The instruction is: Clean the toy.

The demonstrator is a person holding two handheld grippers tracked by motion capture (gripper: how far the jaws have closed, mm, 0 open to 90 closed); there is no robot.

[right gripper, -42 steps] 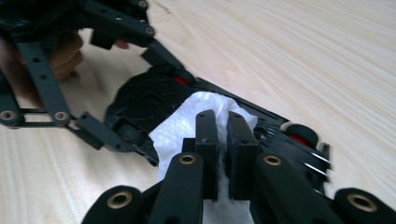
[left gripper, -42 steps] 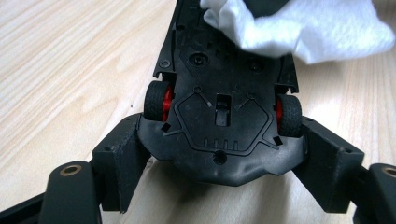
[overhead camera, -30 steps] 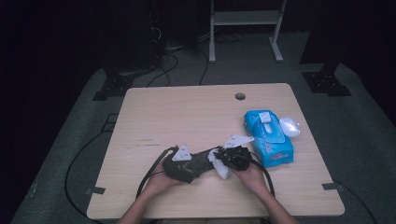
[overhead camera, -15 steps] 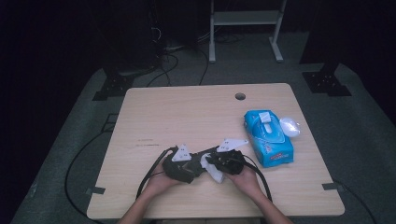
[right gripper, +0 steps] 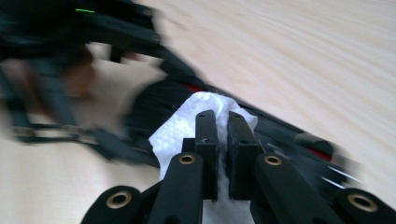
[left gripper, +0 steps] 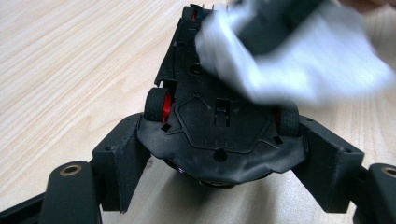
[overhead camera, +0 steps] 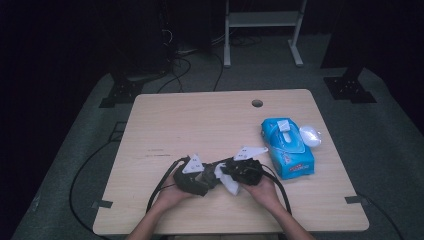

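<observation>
One toy car (left gripper: 219, 135), one wipe (right gripper: 196, 119), two grippers

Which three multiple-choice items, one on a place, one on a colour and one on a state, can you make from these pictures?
1. Where does the blue wipe pack lie on the table?
A. Right of both grippers
B. Left of both grippers
C. On the round hole

2. What colour are the wheel hubs of the toy car?
A. Yellow
B. Red
C. Green

3. How does the right gripper stand?
A. Wide open, empty
B. Shut on a pen
C. Shut on the white wipe

Answers: 1 A, the high view shows it at the right; 2 B, red shows inside the tyres; 3 C, its jaws pinch the wipe.
</observation>
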